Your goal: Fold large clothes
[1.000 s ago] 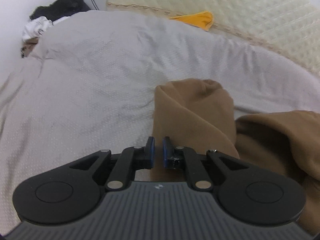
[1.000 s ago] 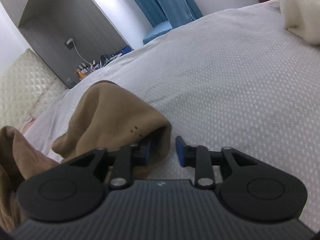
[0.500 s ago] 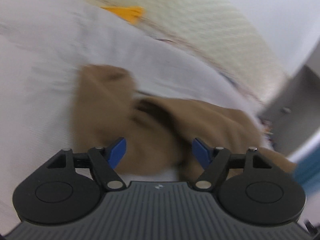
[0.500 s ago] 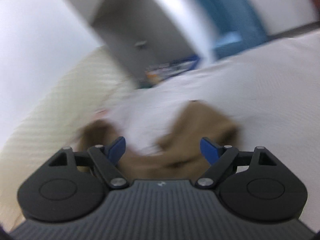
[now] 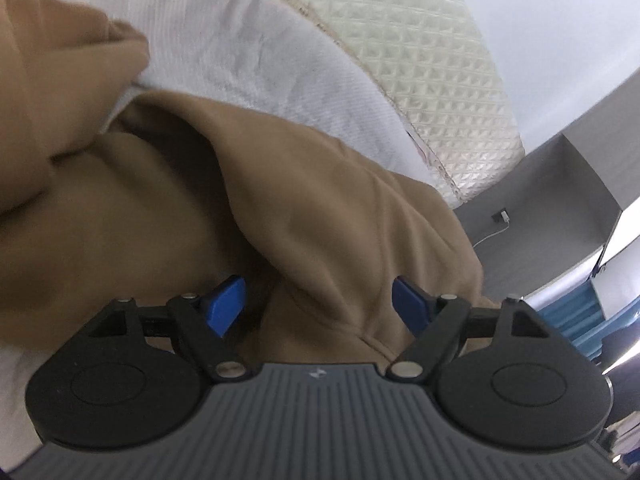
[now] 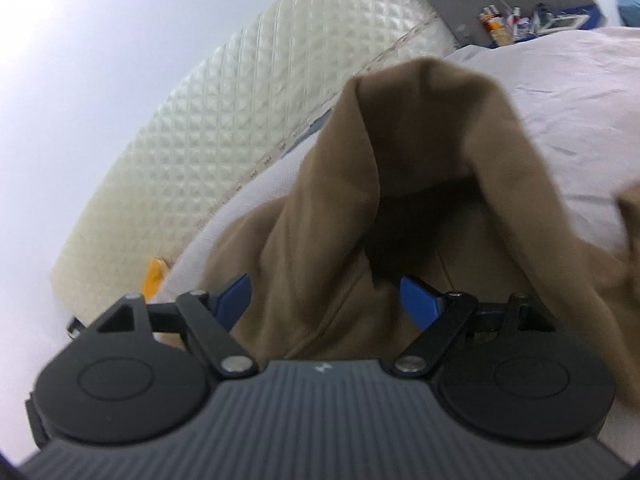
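A large tan-brown garment lies bunched in thick folds on the pale grey bedspread. My left gripper is open, its blue pads spread on either side of a raised fold, not closed on it. In the right wrist view the same garment rises in a peaked fold above the bedspread. My right gripper is open too, with the cloth between and below its blue pads.
A cream quilted headboard runs along the far side of the bed and also shows in the right wrist view. An orange item lies near it. A grey cabinet and cluttered shelf items stand beyond.
Both grippers were nearly shut at sleeve ends a second ago. They opened wide and swung toward the headboard over the middle of the garment.
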The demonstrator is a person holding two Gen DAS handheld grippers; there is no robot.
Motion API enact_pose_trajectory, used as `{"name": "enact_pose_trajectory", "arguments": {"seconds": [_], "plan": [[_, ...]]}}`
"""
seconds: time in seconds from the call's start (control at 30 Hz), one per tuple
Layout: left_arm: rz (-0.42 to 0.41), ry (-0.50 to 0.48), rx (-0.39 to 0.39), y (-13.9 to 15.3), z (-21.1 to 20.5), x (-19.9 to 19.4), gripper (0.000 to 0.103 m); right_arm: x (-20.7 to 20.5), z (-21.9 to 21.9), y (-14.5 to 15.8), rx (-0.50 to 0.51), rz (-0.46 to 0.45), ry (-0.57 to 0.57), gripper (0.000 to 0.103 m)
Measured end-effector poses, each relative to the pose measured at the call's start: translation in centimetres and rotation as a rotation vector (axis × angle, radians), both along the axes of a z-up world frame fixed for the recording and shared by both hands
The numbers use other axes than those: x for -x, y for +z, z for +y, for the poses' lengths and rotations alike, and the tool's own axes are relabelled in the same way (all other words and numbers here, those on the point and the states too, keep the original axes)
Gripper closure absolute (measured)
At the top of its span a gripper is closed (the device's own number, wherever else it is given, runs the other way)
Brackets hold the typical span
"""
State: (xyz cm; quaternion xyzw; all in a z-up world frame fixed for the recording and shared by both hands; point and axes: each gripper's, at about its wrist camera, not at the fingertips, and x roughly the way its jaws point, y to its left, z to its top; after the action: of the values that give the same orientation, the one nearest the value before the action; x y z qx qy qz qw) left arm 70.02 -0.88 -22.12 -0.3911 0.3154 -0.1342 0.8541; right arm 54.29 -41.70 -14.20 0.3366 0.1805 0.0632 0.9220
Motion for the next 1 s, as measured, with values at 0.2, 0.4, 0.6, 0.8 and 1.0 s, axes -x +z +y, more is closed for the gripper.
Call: {"name": "enact_pose_trajectory", "arguments": {"seconds": [0.2,0.4,0.6,0.8,1.0], "plan": [[-0.041,-0.088,0.198,-2.5,0.5,-3.7,0.022,-5.5,-0.7,-1.5,-0.044,-0.008,0.074,0.018],[-0.069,-0.108,0.156,-1.4,0.8,-4.6,0.063,-8.3,-0.2,-0.7,-0.087,-0.053,0.170,0.036],[-0.180,-0.080,-0.004,3.8,0.4,-2.6,0.087,-5.6,0.8,2.4,0.056,-0.110,0.169,0.076],[-0.327,-0.016,0.015,12.6,3.0,2.2,0.089,0.4,0.7,10.7,0.013,-0.248,0.198,0.077],[-0.433,0.053,-0.003,22.9,5.3,9.6,0.090,7.3,3.5,20.3,0.050,-0.298,0.263,0.077]]}}
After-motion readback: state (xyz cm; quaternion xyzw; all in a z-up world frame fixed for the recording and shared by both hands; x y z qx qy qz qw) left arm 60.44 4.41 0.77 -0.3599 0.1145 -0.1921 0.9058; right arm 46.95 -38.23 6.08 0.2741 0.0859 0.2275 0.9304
